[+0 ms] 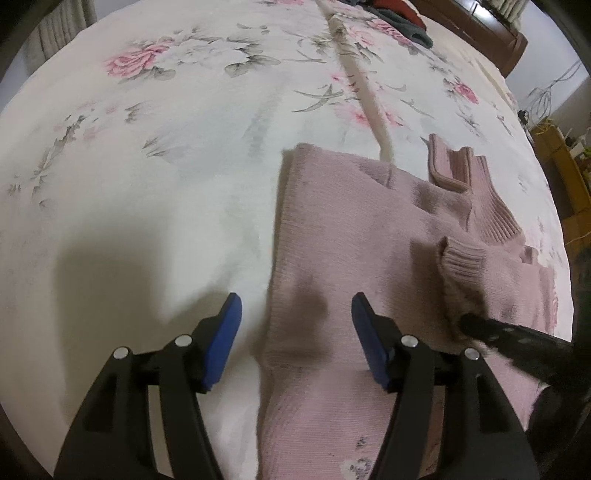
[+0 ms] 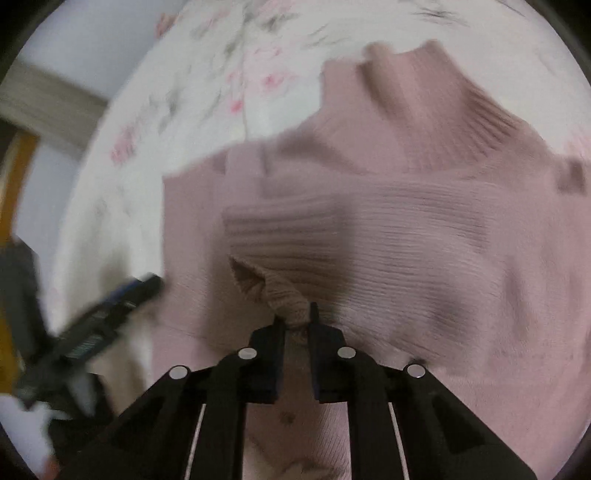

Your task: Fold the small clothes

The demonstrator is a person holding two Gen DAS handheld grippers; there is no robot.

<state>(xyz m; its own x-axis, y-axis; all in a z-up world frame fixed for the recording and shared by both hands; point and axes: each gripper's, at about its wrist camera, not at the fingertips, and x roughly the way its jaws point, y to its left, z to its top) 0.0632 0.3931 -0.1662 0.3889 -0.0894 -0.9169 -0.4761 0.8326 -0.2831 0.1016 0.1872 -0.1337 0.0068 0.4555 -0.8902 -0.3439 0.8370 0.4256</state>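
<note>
Bedspread (image 1: pixel 147 192) left of sweater (image 1: pixel 351 229) bare; dark clothes (image 1: pixel 399 14) far corner.

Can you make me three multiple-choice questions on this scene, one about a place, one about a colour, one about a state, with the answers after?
1. Where does the sweater lie?
A. on a floral bedspread
B. in a basket
C. on a wooden floor

2. What colour are the left gripper pads?
A. red
B. blue
C. green

3. What is the right gripper doing?
A. hanging open above the bed
B. shut on a sleeve cuff
C. shut on a hanger

Answers:
1. A, the pink knit rests flat on the bedspread printed with roses.
2. B, both pads are blue and stand wide apart.
3. B, the ribbed sleeve cuff is pinched between its closed fingers.
</note>
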